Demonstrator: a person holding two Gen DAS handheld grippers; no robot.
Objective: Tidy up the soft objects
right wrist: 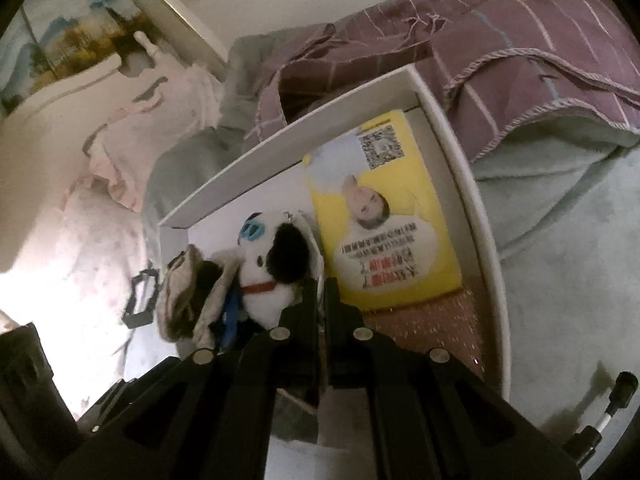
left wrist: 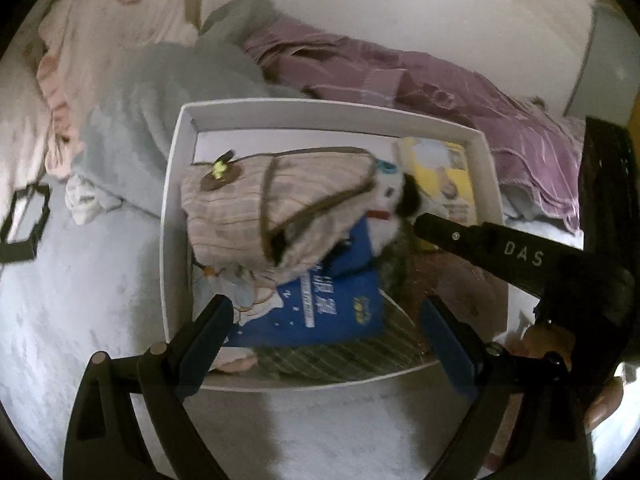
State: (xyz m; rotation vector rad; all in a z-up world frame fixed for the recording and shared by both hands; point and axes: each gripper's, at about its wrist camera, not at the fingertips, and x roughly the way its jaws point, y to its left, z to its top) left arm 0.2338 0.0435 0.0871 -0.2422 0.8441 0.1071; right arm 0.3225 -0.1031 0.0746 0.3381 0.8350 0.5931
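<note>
White box (left wrist: 176,184), striped pouch (left wrist: 248,208), plush dog (right wrist: 266,276)

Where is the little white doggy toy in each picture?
Left wrist view: plush dog sits right of center in the white box, beside the striped pouch.
Right wrist view: plush dog sits center-left, just ahead of the right tool.
Shared landmark: yellow booklet.

The matte black plastic left gripper (left wrist: 326,322) has blue pads (left wrist: 208,334) and round silver pivot pins. The matte black right gripper (right wrist: 322,280) carries white "DAS" lettering, similar silver pins, and bare skin behind it.
</note>
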